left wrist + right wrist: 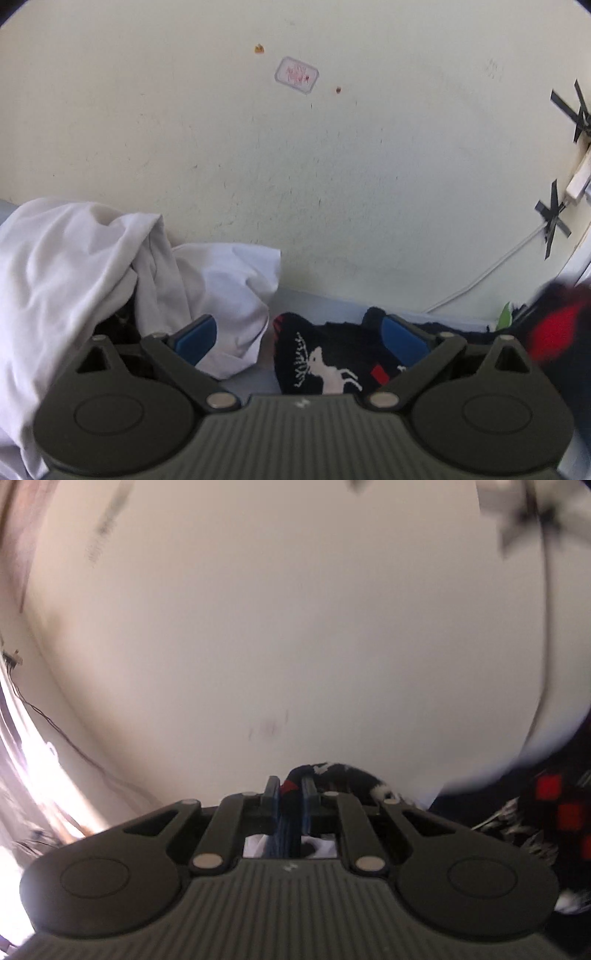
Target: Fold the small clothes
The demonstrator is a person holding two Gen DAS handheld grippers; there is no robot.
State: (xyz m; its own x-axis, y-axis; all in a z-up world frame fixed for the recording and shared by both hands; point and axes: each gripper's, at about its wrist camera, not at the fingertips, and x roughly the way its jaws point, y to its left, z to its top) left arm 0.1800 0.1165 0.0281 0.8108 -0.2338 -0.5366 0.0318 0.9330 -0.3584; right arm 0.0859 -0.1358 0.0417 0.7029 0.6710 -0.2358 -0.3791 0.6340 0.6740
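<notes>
A dark navy knitted garment (325, 354) with white reindeer and red squares lies crumpled on the pale surface by the wall, beside a heap of white cloth (92, 266). The left tool (299, 332) hovers over it, spread wide. The right tool (290, 794) pinches a fold of the knit (343, 775), which trails off blurred to its right.

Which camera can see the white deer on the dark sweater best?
The left wrist view: the deer shows sharp on the sweater lying between the open left gripper fingers. In the right wrist view no deer is clear, only blurred patterned knit pinched in the right gripper.
</notes>
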